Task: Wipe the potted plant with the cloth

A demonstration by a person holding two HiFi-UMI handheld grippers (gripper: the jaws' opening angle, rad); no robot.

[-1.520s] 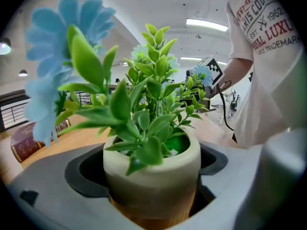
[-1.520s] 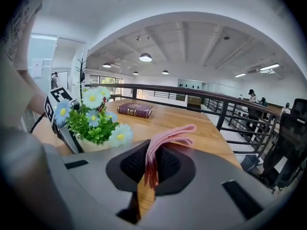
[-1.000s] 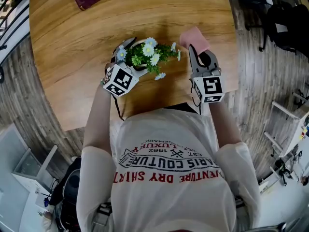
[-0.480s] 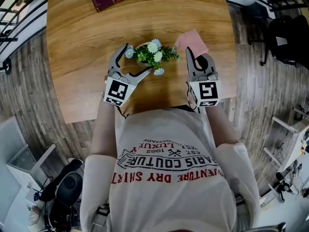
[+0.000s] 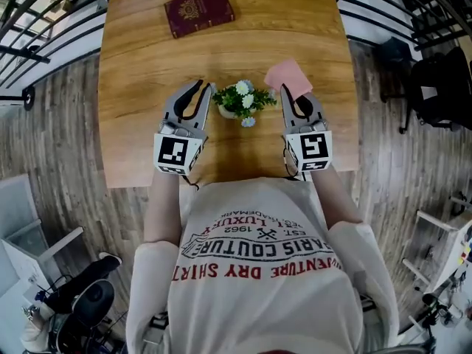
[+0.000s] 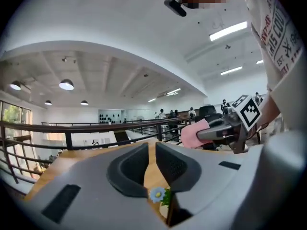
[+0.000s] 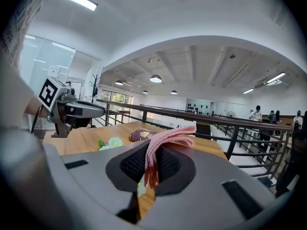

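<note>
One potted plant (image 5: pixel 242 102) sits at centre frame. The left gripper (image 5: pixel 200 87) has just been closing and is nearly together, empty. The right gripper (image 5: pixel 295 94) pinches one cloth (image 5: pixel 287 76).

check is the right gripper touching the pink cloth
Touching. In the right gripper view the right gripper has its jaws closed on the pink cloth, whose folds fan out past them.

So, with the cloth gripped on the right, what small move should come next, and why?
Probably swing the right gripper left and down until the pink cloth meets the potted plant. The cloth is clamped but hangs beside the flowers, apart from them. The left gripper has just been closing its jaws on nothing, clear of the pot.
</note>
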